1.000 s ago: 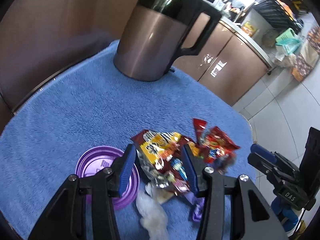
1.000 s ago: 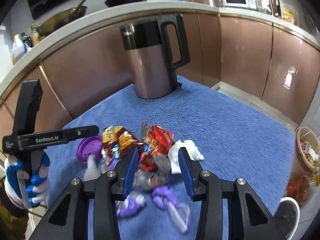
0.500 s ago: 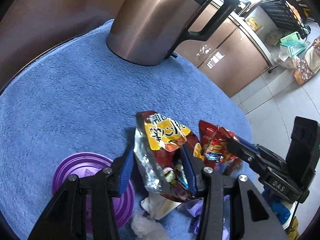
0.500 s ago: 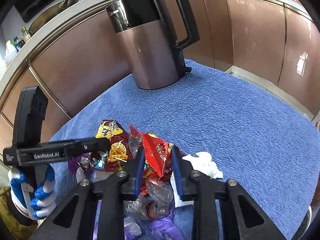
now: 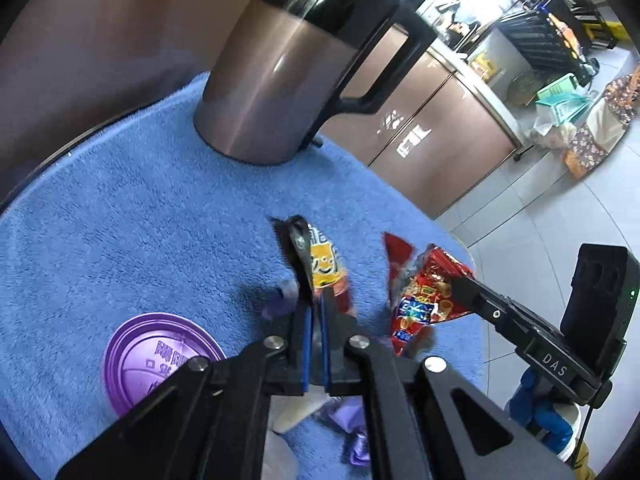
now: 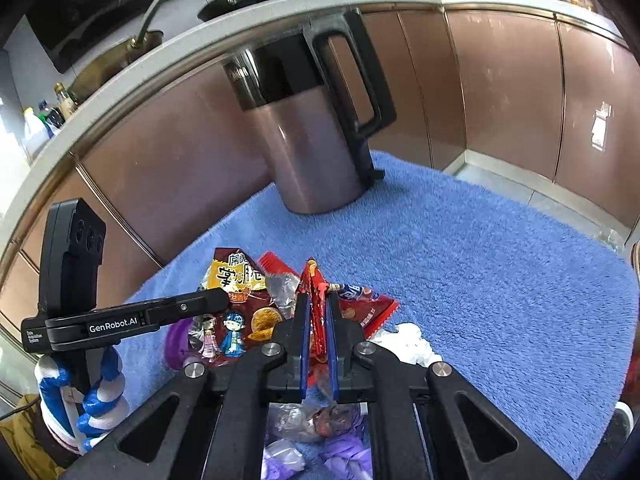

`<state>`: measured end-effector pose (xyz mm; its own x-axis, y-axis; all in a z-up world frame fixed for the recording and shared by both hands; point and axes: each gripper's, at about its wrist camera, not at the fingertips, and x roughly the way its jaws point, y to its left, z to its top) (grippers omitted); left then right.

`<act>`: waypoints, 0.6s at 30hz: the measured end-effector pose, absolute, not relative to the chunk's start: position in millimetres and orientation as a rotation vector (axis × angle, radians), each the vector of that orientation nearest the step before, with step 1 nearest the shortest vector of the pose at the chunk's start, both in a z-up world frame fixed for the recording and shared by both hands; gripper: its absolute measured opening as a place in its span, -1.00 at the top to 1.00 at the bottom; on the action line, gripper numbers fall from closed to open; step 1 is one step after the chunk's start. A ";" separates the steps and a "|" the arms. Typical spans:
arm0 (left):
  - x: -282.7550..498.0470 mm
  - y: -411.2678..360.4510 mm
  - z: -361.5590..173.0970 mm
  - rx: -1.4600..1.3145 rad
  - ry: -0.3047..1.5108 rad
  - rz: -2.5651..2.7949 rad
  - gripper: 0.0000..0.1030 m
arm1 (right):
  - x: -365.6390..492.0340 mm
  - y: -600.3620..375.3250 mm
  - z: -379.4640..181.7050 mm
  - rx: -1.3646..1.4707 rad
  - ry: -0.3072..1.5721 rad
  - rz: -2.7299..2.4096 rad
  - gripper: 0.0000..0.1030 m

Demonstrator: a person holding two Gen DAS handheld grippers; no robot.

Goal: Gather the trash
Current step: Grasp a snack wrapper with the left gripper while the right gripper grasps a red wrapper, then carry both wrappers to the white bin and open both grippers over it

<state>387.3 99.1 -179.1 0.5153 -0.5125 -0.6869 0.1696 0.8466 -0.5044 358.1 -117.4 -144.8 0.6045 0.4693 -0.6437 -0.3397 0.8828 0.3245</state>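
Observation:
My left gripper [image 5: 316,316] is shut on a yellow and dark red snack wrapper [image 5: 320,260], which stands up edge-on between its blue pads. The same wrapper [image 6: 236,280] shows in the right wrist view. My right gripper [image 6: 318,312] is shut on a red snack wrapper [image 6: 360,304], which also shows in the left wrist view [image 5: 424,292]. Both wrappers are lifted a little off the blue towel [image 5: 140,220]. A purple lid [image 5: 156,360], white crumpled tissue [image 6: 408,344] and purple wrappers [image 6: 340,456] lie around them.
A brown electric kettle [image 5: 280,80] with a black handle stands at the back of the towel, also in the right wrist view [image 6: 312,140]. Brown cabinets [image 6: 500,92] lie behind. The towel's right edge [image 6: 580,240] drops to the tiled floor [image 5: 540,208].
Both grippers have gone from open around the wrappers to shut on them. Each has lifted its wrapper slightly and the views have tilted up toward the kettle.

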 end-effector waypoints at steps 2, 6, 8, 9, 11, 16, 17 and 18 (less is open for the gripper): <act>378.9 101.6 -167.9 -0.399 0.922 -0.424 0.95 | 347.8 -119.8 -134.3 0.178 0.769 0.470 0.86; 361.2 103.8 -146.4 -0.386 0.875 -0.420 0.97 | 327.2 -122.7 -113.5 0.181 0.724 0.468 0.86; 349.7 105.4 -133.4 -0.376 0.846 -0.415 0.97 | 317.5 -124.6 -105.0 0.183 0.705 0.471 0.86; 345.0 106.1 -128.1 -0.374 0.835 -0.415 0.97 | 312.5 -125.1 -100.6 0.183 0.696 0.471 0.86; 333.7 107.4 -115.5 -0.368 0.812 -0.414 0.98 | 299.3 -128.4 -91.3 0.180 0.674 0.471 0.86; 306.3 104.6 -88.8 -0.337 0.767 -0.415 0.98 | 269.0 -140.4 -74.0 0.184 0.625 0.461 0.86; 302.3 104.0 -85.7 -0.331 0.761 -0.414 0.98 | 263.7 -142.7 -72.1 0.188 0.617 0.458 0.86; 296.4 102.1 -81.0 -0.324 0.754 -0.414 0.98 | 258.6 -145.6 -70.1 0.191 0.609 0.456 0.86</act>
